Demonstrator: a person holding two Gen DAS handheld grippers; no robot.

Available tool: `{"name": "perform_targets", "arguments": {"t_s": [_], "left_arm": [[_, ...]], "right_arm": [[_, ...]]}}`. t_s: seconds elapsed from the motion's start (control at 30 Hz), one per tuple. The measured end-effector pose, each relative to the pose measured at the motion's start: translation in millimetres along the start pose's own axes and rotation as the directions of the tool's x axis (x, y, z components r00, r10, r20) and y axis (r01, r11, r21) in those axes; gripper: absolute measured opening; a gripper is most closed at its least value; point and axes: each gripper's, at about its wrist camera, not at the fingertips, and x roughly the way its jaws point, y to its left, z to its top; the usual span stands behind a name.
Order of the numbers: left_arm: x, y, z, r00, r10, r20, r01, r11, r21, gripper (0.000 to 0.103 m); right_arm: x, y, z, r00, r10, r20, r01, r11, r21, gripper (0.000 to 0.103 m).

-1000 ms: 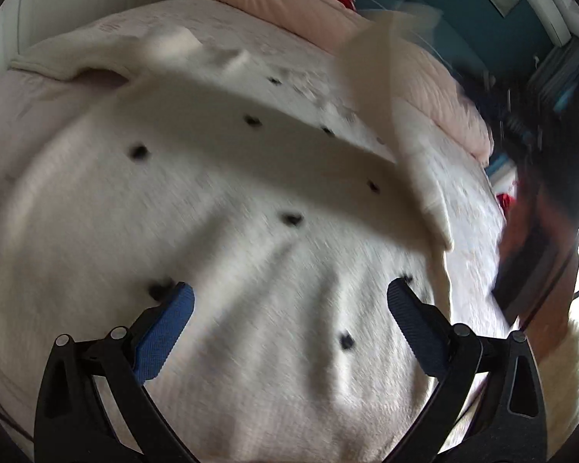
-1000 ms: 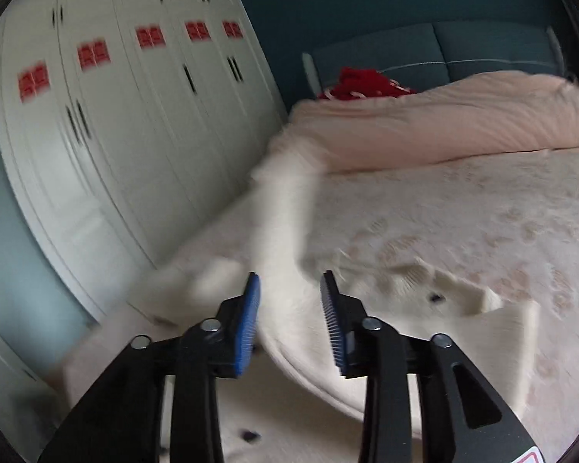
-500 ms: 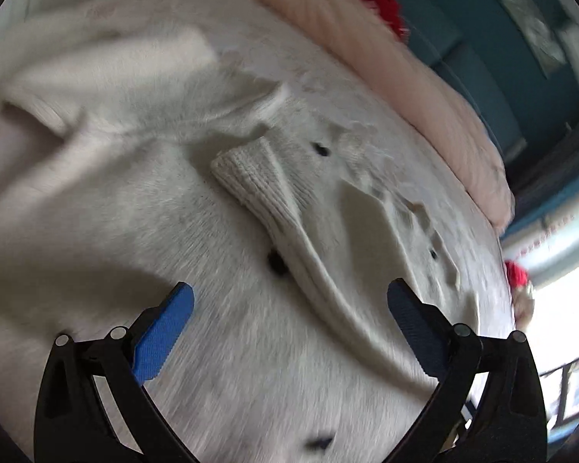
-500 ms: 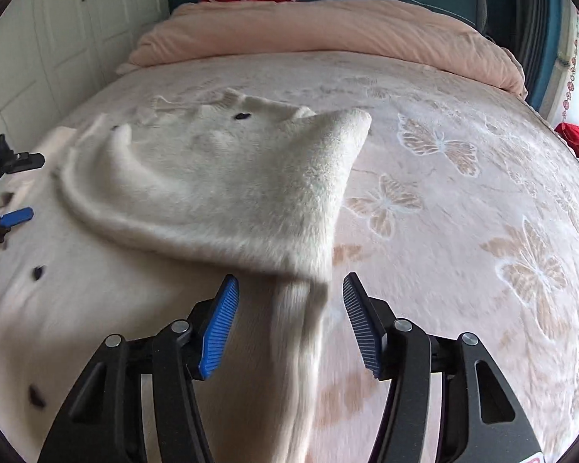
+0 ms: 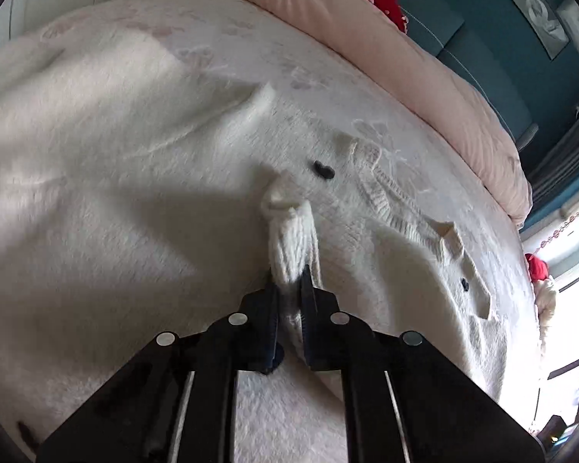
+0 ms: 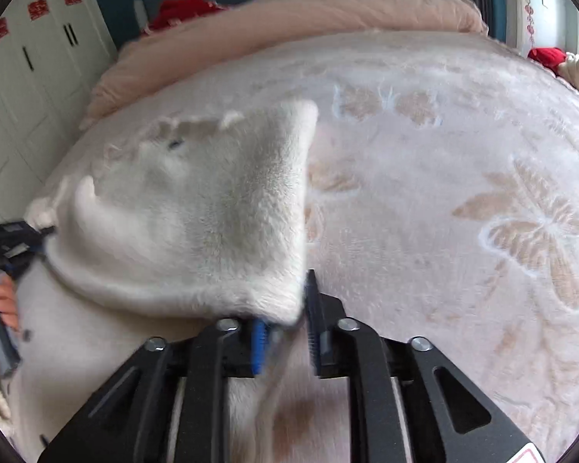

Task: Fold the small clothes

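Note:
A fluffy white sweater (image 5: 127, 177) with small black dots lies spread on the bed; it also shows in the right wrist view (image 6: 197, 223). My left gripper (image 5: 289, 281) is shut on a ribbed knit edge (image 5: 291, 239) of the sweater. It shows at the left edge of the right wrist view (image 6: 38, 227), pinching the same fold. My right gripper (image 6: 289, 308) is shut on the sweater's folded-over corner, which bunches between the fingers. A ribbed collar or hem (image 5: 397, 208) lies ahead of the left gripper.
The bed has a pale bedspread with butterfly patterns (image 6: 532, 231). A pink duvet (image 6: 328, 7) lies rolled at the head, with a red item (image 6: 181, 7) behind it. White wardrobe doors (image 6: 19, 77) stand to the left. A person's hand (image 6: 0, 301) holds the left gripper.
Both grippers have closed from open. The left one now pinches the ribbed edge; the right one grips the folded corner. The sweater part folded over earlier now lies across its body.

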Motion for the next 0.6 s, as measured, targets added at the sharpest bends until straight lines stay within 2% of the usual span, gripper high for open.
{"name": "perform_targets", "arguments": {"t_s": [0.07, 0.1, 0.13, 0.2, 0.27, 0.3, 0.37, 0.4, 0.43, 0.5, 0.57, 0.6], "left_arm": [[-10.0, 1.9, 1.3, 0.999, -0.034, 0.008, 0.034, 0.999, -0.009, 0.022], [-16.1, 4.0, 3.2, 0.998, -0.057, 0.010, 0.057, 0.998, -0.031, 0.045], [-19.9, 5.2, 5.7, 0.998, -0.061, 0.023, 0.062, 0.997, -0.046, 0.062], [-20.3, 5.0, 14.6, 0.998, -0.038, 0.050, 0.041, 0.997, -0.063, 0.071], [-10.3, 3.1, 22.5, 0.999, -0.040, 0.026, 0.042, 0.995, -0.085, 0.074], [1.4, 4.0, 25.4, 0.999, -0.047, -0.010, 0.045, 0.992, -0.115, 0.073], [9.8, 7.8, 27.7, 0.999, -0.037, -0.033, 0.033, 0.990, -0.134, 0.065], [12.0, 3.7, 29.3, 0.999, -0.032, -0.039, 0.028, 0.994, -0.103, 0.046], [17.5, 1.9, 31.1, 0.997, -0.045, -0.061, 0.041, 0.997, -0.072, 0.020], [18.2, 1.3, 34.7, 0.995, -0.063, -0.082, 0.060, 0.997, -0.039, 0.013], [6.7, 0.2, 38.8, 0.994, -0.105, -0.040, 0.104, 0.994, -0.012, 0.010], [0.7, -1.9, 40.9, 0.992, -0.122, -0.019, 0.122, 0.993, 0.002, 0.010]], "right_arm": [[-21.1, -1.4, 1.6, 1.000, 0.003, 0.013, -0.003, 1.000, 0.008, 0.045], [-30.4, -2.2, 3.0, 0.999, 0.024, 0.032, -0.024, 1.000, 0.012, 0.046], [-39.2, -2.8, 6.4, 0.997, 0.046, 0.054, -0.047, 0.999, 0.017, 0.048], [-40.0, -1.6, 18.4, 0.996, 0.061, 0.062, -0.063, 0.998, 0.022, 0.058], [-27.5, 3.1, 37.7, 0.995, 0.078, 0.056, -0.078, 0.997, 0.013, 0.060], [-16.0, 8.1, 50.1, 0.995, 0.089, 0.045, -0.089, 0.996, 0.007, 0.063], [-1.1, 12.3, 69.4, 0.995, 0.098, 0.023, -0.098, 0.995, 0.010, 0.063], [3.3, 11.3, 76.5, 0.994, 0.110, 0.026, -0.110, 0.994, 0.017, 0.067], [10.2, 12.1, 84.1, 0.992, 0.127, 0.023, -0.128, 0.992, 0.025, 0.069], [26.5, 9.5, 95.4, 0.994, 0.105, 0.013, -0.106, 0.993, 0.046, 0.070], [50.4, 1.5, 103.7, 0.998, 0.049, -0.028, -0.046, 0.995, 0.091, 0.068], [59.3, -1.3, 103.8, 0.998, 0.040, -0.052, -0.034, 0.993, 0.115, 0.044]]}}
